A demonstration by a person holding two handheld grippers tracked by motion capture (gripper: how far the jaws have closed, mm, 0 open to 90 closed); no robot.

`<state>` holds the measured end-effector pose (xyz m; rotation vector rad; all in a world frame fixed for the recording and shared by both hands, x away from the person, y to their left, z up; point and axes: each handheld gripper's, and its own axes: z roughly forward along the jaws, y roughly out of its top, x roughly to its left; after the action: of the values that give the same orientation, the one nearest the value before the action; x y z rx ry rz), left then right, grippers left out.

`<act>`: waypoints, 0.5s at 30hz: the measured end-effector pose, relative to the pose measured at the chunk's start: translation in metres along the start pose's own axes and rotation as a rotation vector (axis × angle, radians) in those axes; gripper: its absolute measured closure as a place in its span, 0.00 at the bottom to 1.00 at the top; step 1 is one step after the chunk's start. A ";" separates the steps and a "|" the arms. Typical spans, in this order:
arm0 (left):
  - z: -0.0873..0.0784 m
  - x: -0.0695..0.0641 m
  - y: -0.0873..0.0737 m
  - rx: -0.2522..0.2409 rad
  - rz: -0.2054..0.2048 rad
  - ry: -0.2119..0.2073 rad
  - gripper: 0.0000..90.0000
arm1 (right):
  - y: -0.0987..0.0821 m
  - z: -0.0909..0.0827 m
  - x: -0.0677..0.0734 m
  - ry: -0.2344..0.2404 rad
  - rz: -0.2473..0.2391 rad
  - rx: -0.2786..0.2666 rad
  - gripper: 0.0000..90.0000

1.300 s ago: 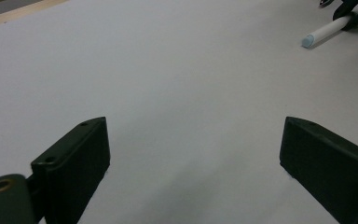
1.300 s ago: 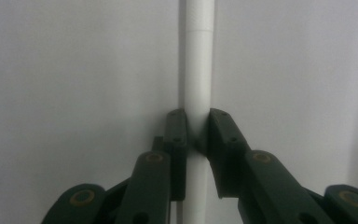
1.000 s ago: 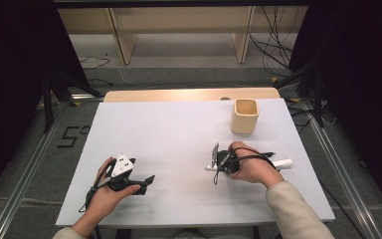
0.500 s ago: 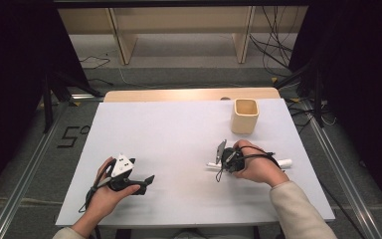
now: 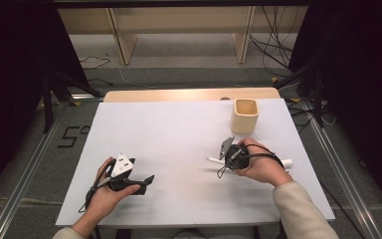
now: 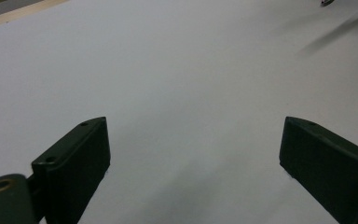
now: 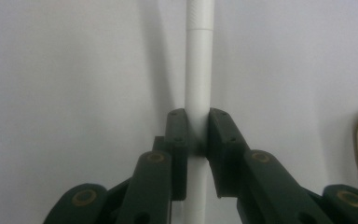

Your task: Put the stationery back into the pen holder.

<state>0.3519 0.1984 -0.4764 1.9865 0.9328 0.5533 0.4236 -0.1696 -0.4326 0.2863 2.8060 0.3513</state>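
Surface (image 5: 179, 129): white, rectangular, wooden strip along far edge; grey floor and metal rails on both sides, dark curtains beyond.
Pen (image 7: 198, 70): white, slender, lying flat near right edge of surface, in front of cup; ends protruding either side of right hand in high view.
Right tongs (image 7: 197, 135): clamped on pen partway along barrel, pads pressing both sides.
Left tongs (image 6: 193, 154): spread wide, nothing between; resting near front-left of surface, well apart from pen.
Cup (image 5: 245, 115): beige, upright, open mouth, near far-right corner.
Step in hand: grasp secured, lift apparently not yet begun.
Next move, as judged: raising pen, tipping upright, carrying to cup mouth; likely destination only.
Open room: bare centre, unobstructed path to cup.
Edges: right edge close by pen; little margin.
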 end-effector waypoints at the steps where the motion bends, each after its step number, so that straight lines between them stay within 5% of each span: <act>1: 0.000 0.000 0.000 0.000 0.000 0.000 0.09 | 0.000 -0.001 0.001 0.002 0.020 -0.004 0.88; 9: 0.000 0.000 0.000 -0.001 -0.002 0.002 0.09 | -0.004 -0.006 -0.003 -0.017 0.032 -0.058 0.88; 15: 0.000 0.000 0.000 0.000 -0.001 0.001 0.09 | -0.007 -0.009 -0.004 -0.028 0.084 -0.101 0.88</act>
<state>0.3518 0.1985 -0.4765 1.9858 0.9342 0.5539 0.4232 -0.1791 -0.4256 0.3838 2.7437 0.5029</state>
